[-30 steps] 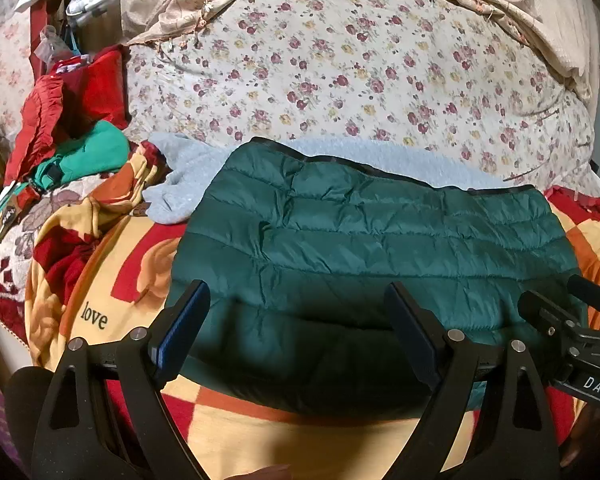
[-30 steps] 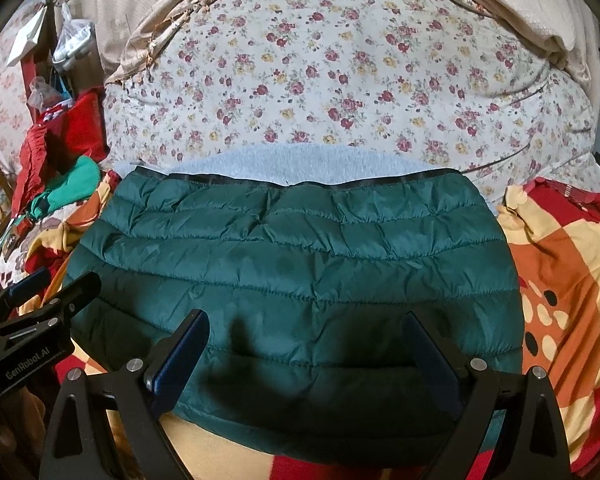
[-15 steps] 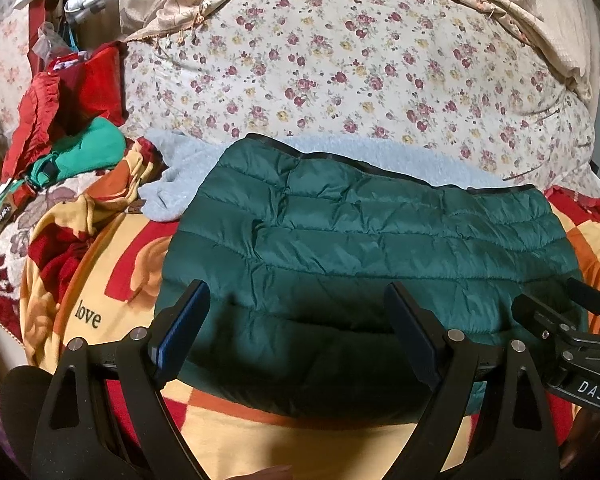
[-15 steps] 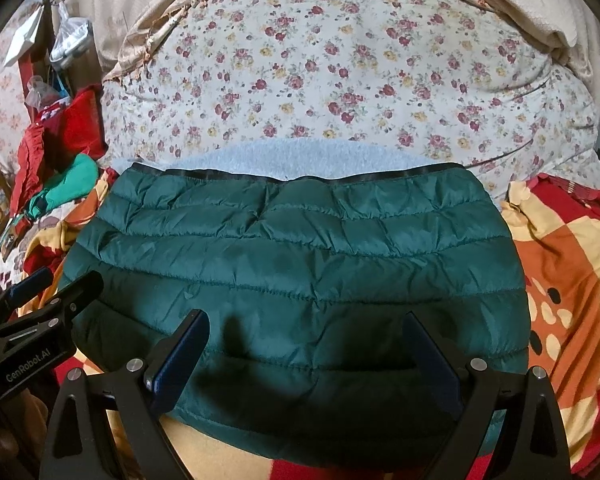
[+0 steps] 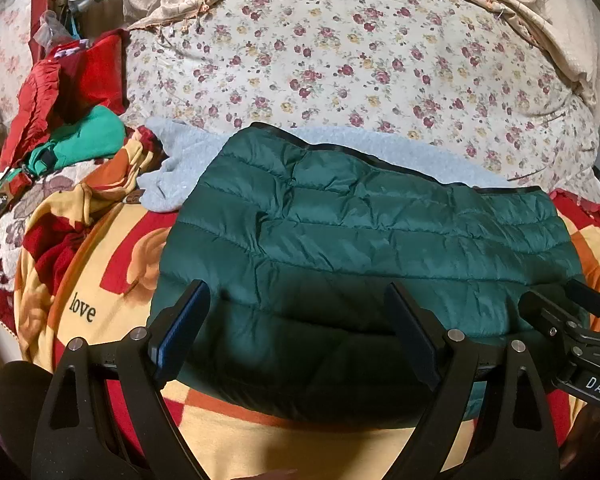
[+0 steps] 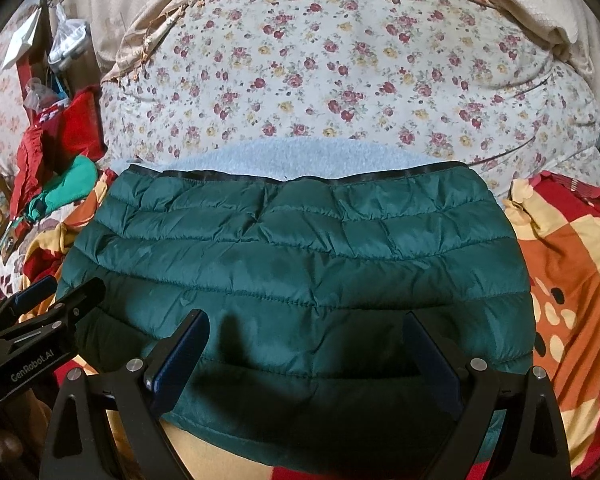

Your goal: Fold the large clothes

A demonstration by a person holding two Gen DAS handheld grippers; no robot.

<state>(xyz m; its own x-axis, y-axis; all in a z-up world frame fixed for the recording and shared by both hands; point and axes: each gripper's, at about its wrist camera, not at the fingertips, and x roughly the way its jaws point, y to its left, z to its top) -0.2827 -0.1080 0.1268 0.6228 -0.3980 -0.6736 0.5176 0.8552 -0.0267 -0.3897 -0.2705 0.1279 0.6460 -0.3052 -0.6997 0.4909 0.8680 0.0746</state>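
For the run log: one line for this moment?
left gripper: open | right gripper: open | green puffer jacket: folded, on blanket, ungripped

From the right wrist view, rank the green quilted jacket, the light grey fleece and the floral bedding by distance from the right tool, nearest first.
1. Green quilted jacket: directly under and ahead of the open right tool.
2. Light grey fleece: showing just beyond the jacket's dark far edge.
3. Floral bedding: piled up behind the fleece, farthest back.
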